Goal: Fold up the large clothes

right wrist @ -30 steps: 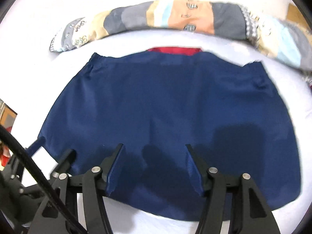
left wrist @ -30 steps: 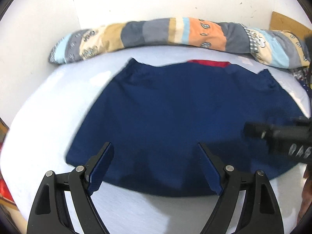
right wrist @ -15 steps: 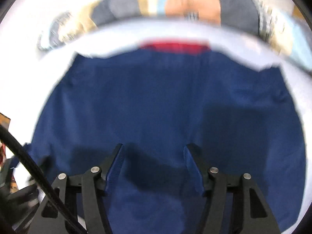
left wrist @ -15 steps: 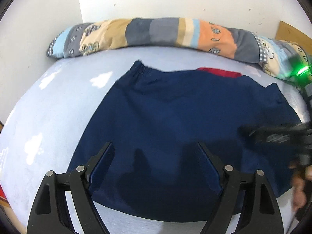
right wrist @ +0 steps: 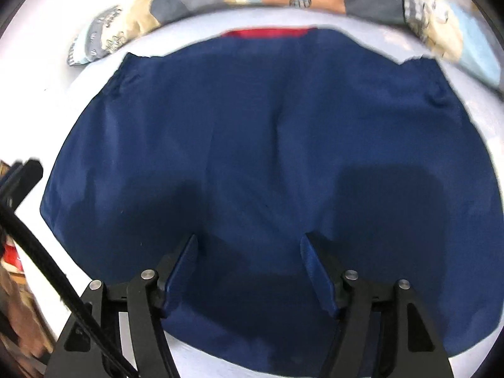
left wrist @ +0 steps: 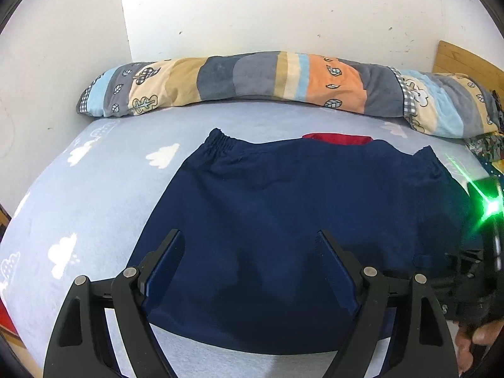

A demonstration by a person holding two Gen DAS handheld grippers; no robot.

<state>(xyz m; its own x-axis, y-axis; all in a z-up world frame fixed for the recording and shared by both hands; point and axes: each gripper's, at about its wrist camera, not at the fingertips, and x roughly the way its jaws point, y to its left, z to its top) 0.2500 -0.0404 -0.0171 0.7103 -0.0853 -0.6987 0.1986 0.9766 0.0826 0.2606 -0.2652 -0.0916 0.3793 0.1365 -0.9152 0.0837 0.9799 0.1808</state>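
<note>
A: Lying flat ahead of both sets of fingers: a navy garment (left wrist: 299, 220) spread on the light blue bed sheet (left wrist: 94, 195) with white cloud prints. Elastic waistband at the far end, hem at the near end, just under the fingertips.

B: Left gripper (left wrist: 249, 271)?

A: Spread wide, nothing between the blue pads. Hovering over the near hem, left finger above the garment's left edge, right finger above its middle. Not touching cloth as far as can be told.

B: And the right gripper (right wrist: 249, 267)?

A: Also released, jaws just been opening, nothing clamped between them. Pointing steeply down over the near middle of the garment, dark shadow directly beneath the fingers. Contact with the fabric impossible to judge; view blurred.

B: Anything beyond the fingertips?

A: A strip of red fabric (left wrist: 337, 138) peeking out past the far waistband, touching it. Farther still, a long patchwork quilt roll (left wrist: 277, 78) against the white wall (left wrist: 283, 9). Right of the left fingers, part of the right gripper's body with a green light (left wrist: 491, 208) and a bit of a hand (left wrist: 472, 340) below it.

B: Containers?

A: None in view; only the bed bearing the garment.
</note>
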